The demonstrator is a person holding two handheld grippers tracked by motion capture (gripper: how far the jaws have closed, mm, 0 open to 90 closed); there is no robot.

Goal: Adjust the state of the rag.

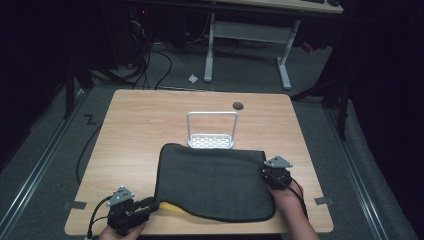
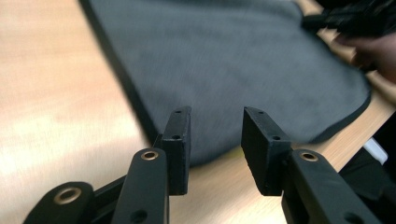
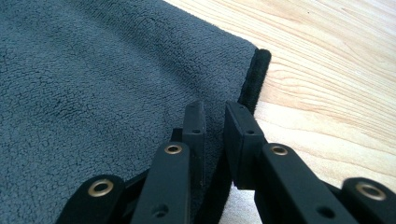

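Left fingers parted, nothing between; right fingers pinched on the far right edge of the grey towel, spread flat on the table. Soft, floppy, light, probably; best grabbed by hemmed corners.

The cloth runs off the top edge in the left gripper view — blurred, as is the hand at the right edge. In the high view the forearms are cut off — a yellow patch peeks out, too small to tell.
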